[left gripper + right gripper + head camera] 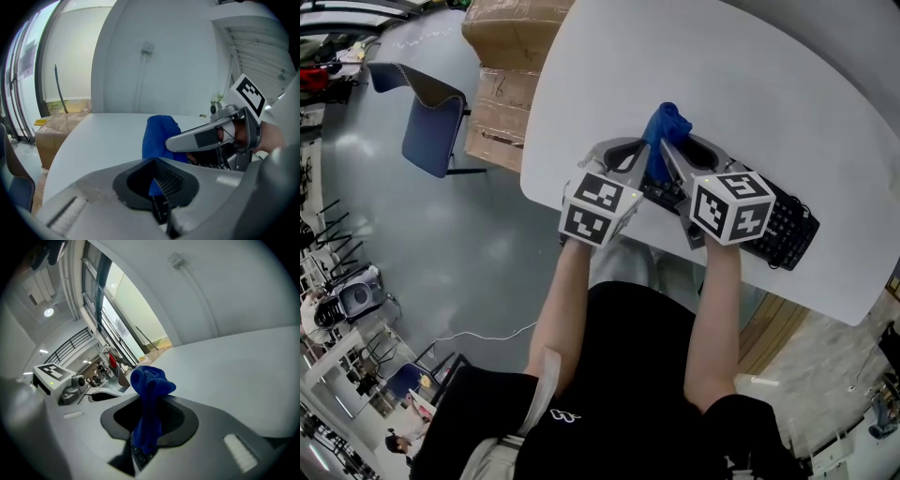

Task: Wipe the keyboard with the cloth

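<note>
A blue cloth (667, 122) stands bunched above the white table (741, 75), pinched between my two grippers. The left gripper (648, 150) meets it from the left and is shut on its lower part; blue shows between the closed jaws in the left gripper view (161, 201). The right gripper (668, 152) is shut on the cloth (149, 385), which rises out of its jaws (143, 446). The black keyboard (787, 230) lies under and right of the grippers, mostly hidden by them. In the left gripper view the cloth (159, 133) sits behind a right gripper finger (197, 138).
Cardboard boxes (511, 75) and a blue chair (431, 122) stand on the floor left of the table. The table's near edge runs just below the grippers. The person's body and arms fill the lower middle.
</note>
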Motion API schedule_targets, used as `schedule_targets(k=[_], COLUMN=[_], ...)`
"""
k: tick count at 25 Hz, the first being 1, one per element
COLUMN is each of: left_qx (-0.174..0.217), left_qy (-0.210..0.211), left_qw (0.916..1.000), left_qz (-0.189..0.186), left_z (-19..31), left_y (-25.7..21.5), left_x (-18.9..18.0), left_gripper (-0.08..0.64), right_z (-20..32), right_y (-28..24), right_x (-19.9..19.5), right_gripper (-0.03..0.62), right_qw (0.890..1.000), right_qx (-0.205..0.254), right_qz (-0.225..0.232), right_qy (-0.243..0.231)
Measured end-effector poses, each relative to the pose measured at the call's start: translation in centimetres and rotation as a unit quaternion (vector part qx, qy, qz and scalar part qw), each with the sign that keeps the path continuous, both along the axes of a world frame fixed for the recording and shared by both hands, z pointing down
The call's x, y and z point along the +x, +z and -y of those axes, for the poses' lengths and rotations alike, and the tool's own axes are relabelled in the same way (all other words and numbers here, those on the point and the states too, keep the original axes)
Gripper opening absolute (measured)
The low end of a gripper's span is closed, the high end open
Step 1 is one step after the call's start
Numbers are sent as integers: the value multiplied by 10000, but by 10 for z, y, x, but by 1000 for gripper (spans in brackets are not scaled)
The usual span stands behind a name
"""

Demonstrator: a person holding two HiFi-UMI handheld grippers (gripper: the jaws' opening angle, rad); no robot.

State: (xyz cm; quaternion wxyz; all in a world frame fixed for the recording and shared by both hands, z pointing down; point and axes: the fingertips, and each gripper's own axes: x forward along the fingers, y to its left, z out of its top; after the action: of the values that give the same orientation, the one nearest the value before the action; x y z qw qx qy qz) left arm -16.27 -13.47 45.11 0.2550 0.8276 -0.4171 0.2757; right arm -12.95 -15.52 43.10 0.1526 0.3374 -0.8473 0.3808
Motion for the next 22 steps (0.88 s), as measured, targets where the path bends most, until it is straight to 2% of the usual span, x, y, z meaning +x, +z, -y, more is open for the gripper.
schedule_targets(k=[11, 22], left_qx=[-232, -274], left_qy=[194, 150], left_qw=[9992, 9986], left_qz=[258, 421], left_z=[-1, -3], left_y=[29, 36], left_x=[4, 14], left_gripper=[-2, -2], right_z=[0, -8], right_y=[23, 33], right_x=[9, 24], right_gripper=[91, 92], right_qw=[9995, 9990], right_qx=[-129, -150], right_qz=[-31, -235], right_qy=[297, 337])
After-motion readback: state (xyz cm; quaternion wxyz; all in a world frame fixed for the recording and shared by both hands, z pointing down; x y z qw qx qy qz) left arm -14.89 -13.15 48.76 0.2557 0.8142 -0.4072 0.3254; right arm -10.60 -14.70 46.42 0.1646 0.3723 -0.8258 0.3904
